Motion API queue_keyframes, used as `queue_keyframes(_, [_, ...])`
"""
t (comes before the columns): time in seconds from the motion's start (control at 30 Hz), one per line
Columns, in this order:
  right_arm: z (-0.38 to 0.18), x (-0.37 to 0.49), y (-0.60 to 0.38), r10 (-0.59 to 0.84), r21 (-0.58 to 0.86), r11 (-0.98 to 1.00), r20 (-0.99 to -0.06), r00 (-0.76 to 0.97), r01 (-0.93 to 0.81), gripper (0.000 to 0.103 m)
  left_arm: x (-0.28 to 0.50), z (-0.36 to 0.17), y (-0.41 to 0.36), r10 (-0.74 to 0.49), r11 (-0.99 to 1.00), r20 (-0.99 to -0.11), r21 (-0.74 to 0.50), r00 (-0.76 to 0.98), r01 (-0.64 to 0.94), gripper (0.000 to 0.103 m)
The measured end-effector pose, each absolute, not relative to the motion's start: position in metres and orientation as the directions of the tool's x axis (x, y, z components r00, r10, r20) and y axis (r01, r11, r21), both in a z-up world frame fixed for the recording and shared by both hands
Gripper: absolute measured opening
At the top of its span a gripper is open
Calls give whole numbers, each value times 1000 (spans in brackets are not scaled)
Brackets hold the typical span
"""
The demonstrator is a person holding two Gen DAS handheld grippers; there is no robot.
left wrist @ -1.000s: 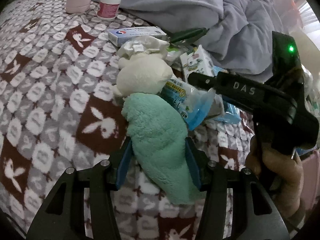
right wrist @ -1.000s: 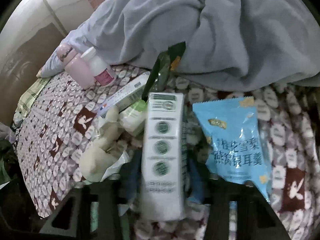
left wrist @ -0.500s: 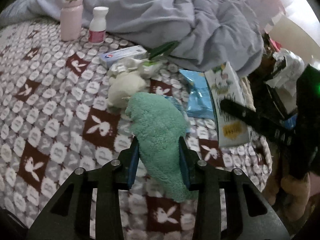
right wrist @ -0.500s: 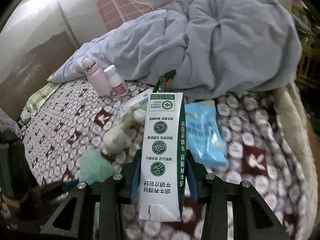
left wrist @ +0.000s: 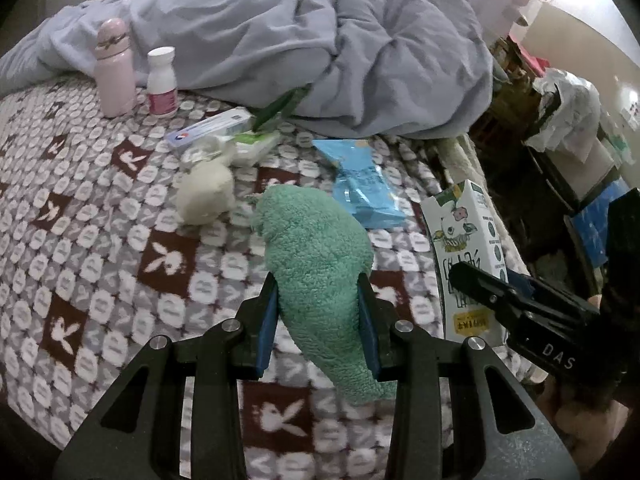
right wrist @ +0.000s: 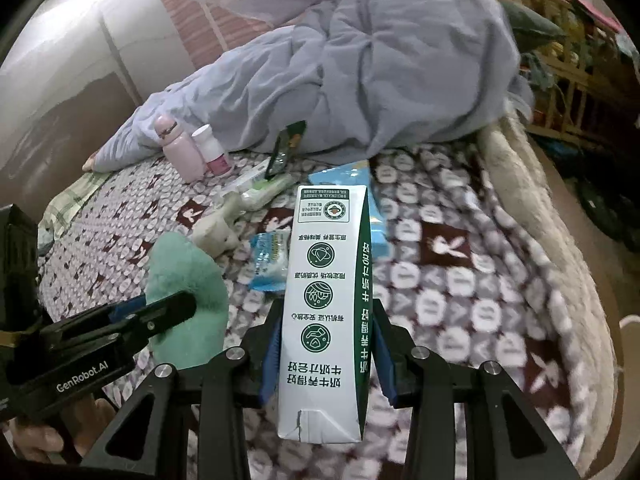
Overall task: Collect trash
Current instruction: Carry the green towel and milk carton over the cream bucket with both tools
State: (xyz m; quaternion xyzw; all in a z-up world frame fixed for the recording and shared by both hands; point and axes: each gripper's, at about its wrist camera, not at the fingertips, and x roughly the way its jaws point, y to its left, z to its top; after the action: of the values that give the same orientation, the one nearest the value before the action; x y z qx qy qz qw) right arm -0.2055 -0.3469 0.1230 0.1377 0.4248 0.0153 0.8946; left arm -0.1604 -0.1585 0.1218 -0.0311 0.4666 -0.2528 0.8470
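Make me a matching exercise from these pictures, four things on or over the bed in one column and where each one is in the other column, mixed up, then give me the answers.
Things:
1. fluffy green cloth
2. white and green milk carton
3. pink bottle
4. flat blue snack packet

Places:
A. standing by the grey duvet, beside the white pill bottle
B. clamped in the right tongs
C. lying flat on the rabbit-patterned blanket
D. clamped in the left tongs

Pairs: 1-D, 2-B, 3-A, 4-C
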Motion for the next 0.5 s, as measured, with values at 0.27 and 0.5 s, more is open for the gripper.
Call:
queue_keyframes(0.27, [132, -233, -373, 121, 282, 949, -736, 666, 140, 39, -176, 131, -187, -466, 851, -767, -254, 440, 459, 34])
queue_keyframes(0.5, [138, -250, -394, 84, 273, 945, -732, 676, 178, 39, -186, 136, -213, -483, 830, -763, -243, 429, 503, 34])
